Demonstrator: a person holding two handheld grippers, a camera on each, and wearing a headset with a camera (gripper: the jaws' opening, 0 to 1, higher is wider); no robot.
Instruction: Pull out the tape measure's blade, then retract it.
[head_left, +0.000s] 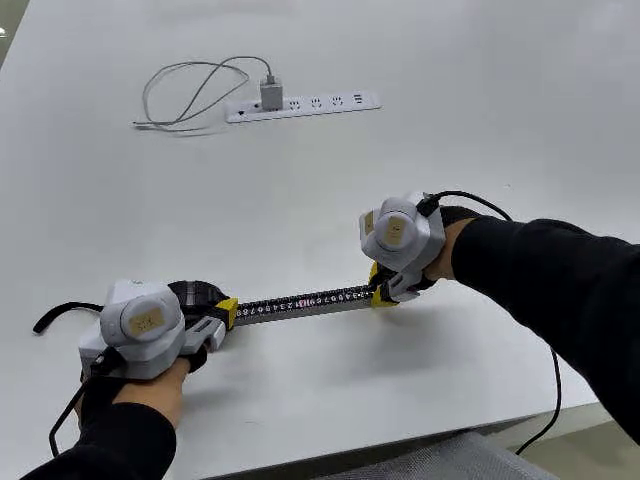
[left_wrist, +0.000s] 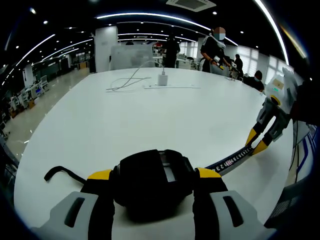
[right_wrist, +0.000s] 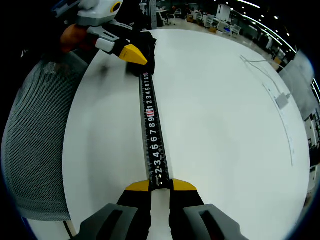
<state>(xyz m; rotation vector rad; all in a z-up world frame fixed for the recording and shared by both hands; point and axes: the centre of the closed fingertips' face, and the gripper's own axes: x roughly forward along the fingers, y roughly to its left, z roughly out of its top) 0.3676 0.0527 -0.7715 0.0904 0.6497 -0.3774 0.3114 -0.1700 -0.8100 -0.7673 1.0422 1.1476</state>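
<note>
The black tape measure case (left_wrist: 152, 181) sits between the yellow-tipped fingers (left_wrist: 101, 176) of my left gripper (head_left: 215, 318), which is shut on it at the table's near left. Its black blade (head_left: 305, 301) with white numerals runs right across the white table (head_left: 300, 200) to my right gripper (head_left: 380, 291). That gripper is shut on the blade's end. In the right gripper view the blade (right_wrist: 152, 135) stretches away from my right gripper (right_wrist: 160, 185) to the case (right_wrist: 142, 52) held by the left gripper (right_wrist: 120, 47). The right gripper (left_wrist: 260, 140) appears at the right of the left gripper view, holding the blade (left_wrist: 232, 161).
A white power strip (head_left: 303, 104) with a plugged-in charger (head_left: 271, 95) and looped cable (head_left: 190, 95) lies at the table's far side. A black strap (head_left: 60, 313) trails left from the case. A mesh chair (right_wrist: 35, 135) stands by the near table edge. People stand far off (left_wrist: 215, 45).
</note>
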